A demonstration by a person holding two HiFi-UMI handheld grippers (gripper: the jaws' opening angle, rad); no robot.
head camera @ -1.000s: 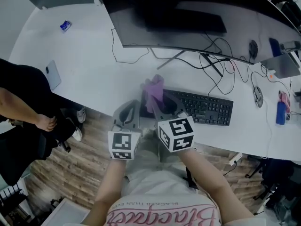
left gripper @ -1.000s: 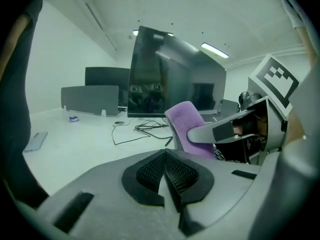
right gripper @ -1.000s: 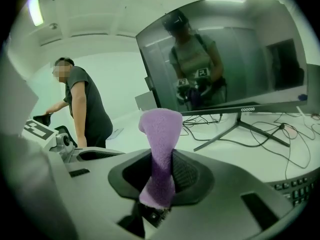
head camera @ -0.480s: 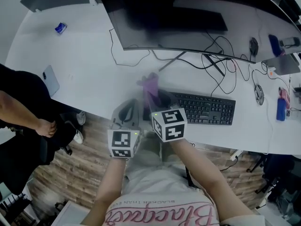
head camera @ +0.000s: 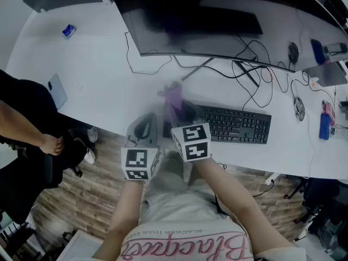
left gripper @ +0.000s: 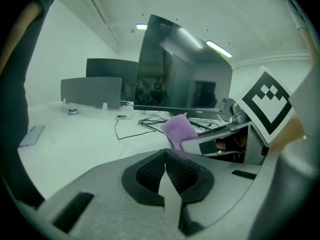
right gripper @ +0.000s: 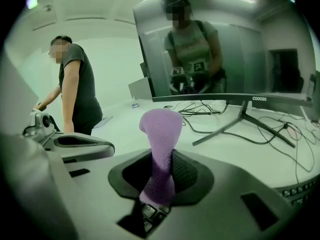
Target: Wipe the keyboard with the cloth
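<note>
The right tongs (right gripper: 161, 174) are clamped on the fuzzy purple cloth (right gripper: 160, 134) at mid-length. This leaves its lower end free over the left end of the black keyboard (head camera: 239, 125) on the white desk (head camera: 98, 75), probably to drag across the keys. The left tongs (left gripper: 165, 168) are pressed together and empty, just beside.

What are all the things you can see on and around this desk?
desk: one, white, under everything
monitor: one, dark, back of desk
keyboard: one, black, front edge of desk
cloth: one, purple, over the keyboard's left end
cables: several, black, between monitor and keyboard
mouse: one, dark, right of keyboard
another person: one, dark top, far left
left gripper: one, grey, shut, empty
right gripper: one, grey, shut on the cloth
</note>
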